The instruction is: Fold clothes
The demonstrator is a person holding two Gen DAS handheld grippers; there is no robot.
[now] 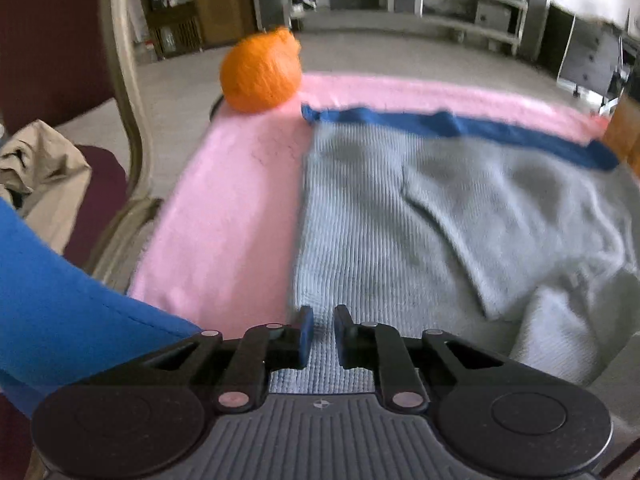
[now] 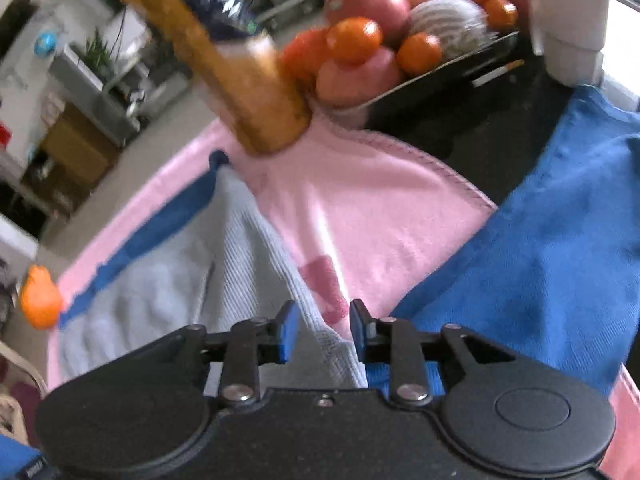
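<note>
A pale grey-blue ribbed garment (image 1: pixel 400 220) with a dark blue band (image 1: pixel 460 126) along its far edge lies on a pink towel (image 1: pixel 232 208). My left gripper (image 1: pixel 320 334) hovers over its near edge, jaws slightly apart, nothing between them. In the right wrist view the same garment (image 2: pixel 180 288) lies left of centre on the pink towel (image 2: pixel 360 200). My right gripper (image 2: pixel 323 330) is open and empty above the garment's right edge. A bright blue cloth (image 2: pixel 540 248) lies to its right, and also shows in the left wrist view (image 1: pixel 60 300).
An orange ball-like object (image 1: pixel 260 72) sits at the towel's far left corner. A chair (image 1: pixel 120 120) with beige cloth (image 1: pixel 36 172) stands left. A tilted orange cylinder (image 2: pixel 232 80), a fruit tray (image 2: pixel 400 40) and a white container (image 2: pixel 568 20) stand beyond the towel.
</note>
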